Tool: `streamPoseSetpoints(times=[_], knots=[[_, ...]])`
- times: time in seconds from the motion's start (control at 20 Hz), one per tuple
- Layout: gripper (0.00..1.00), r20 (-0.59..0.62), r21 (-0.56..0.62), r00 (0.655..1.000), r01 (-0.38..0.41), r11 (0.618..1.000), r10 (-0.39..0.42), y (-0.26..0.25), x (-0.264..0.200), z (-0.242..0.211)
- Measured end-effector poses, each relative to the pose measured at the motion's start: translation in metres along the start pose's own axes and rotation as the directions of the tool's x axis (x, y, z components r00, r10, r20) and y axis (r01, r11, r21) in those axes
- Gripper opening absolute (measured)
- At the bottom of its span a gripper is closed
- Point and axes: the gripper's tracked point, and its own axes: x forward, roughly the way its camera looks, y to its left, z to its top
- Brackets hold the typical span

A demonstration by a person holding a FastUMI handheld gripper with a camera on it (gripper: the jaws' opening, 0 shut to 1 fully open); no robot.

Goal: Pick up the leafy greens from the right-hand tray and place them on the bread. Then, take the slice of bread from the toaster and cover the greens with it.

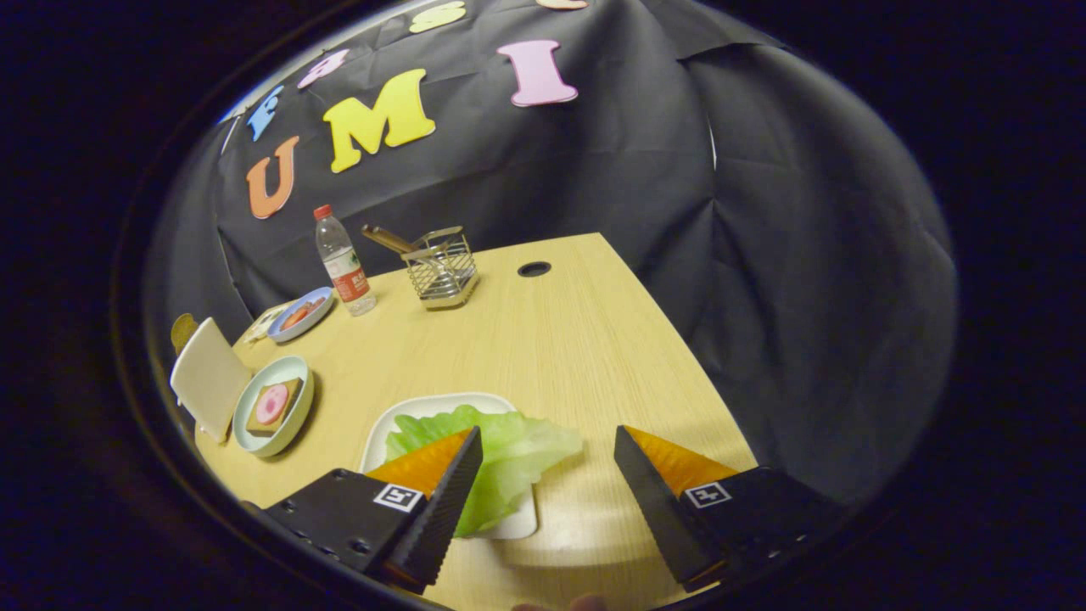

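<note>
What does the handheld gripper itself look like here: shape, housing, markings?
The two-finger gripper has wedge-shaped fingers with ribbed inner faces, tapering to points. Each sits on a black blocky housing with small screw holes, and carries a square black-and-white marker tag.

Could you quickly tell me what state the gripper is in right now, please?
Gripper: open, holding nothing; the leafy greens on their white tray lie partly between its fingers, untouched by the right one.
</note>
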Motion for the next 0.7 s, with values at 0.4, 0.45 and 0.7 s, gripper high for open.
streamPoseSetpoints(times=[0.4,0.45,0.7], knots=[[0.73,-0.06,0.004,0.998,-0.028,1.0,0.028,0.001,0.01,-0.007],[0.58,-0.061,0.001,0.998,-0.014,1.0,0.014,0.0,0.017,-0.009],[0.04,-0.052,0.011,0.998,0.019,1.0,-0.019,-0.001,0.008,-0.001]])
